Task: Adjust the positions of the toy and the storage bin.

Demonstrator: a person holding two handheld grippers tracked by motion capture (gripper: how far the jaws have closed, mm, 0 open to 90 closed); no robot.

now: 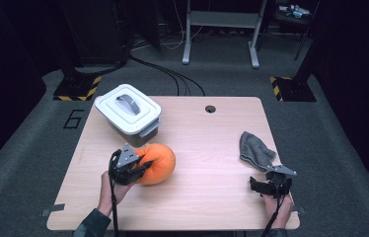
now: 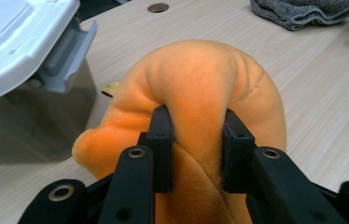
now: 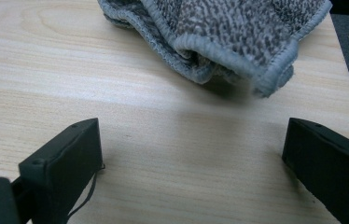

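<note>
A black numeral "6" (image 1: 73,119) is marked on the grey floor left of the table.

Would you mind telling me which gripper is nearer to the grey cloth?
Right. The right gripper sits open just short of the grey cloth, not touching it; the left gripper is across the table, clamped on the orange plush toy.
</note>
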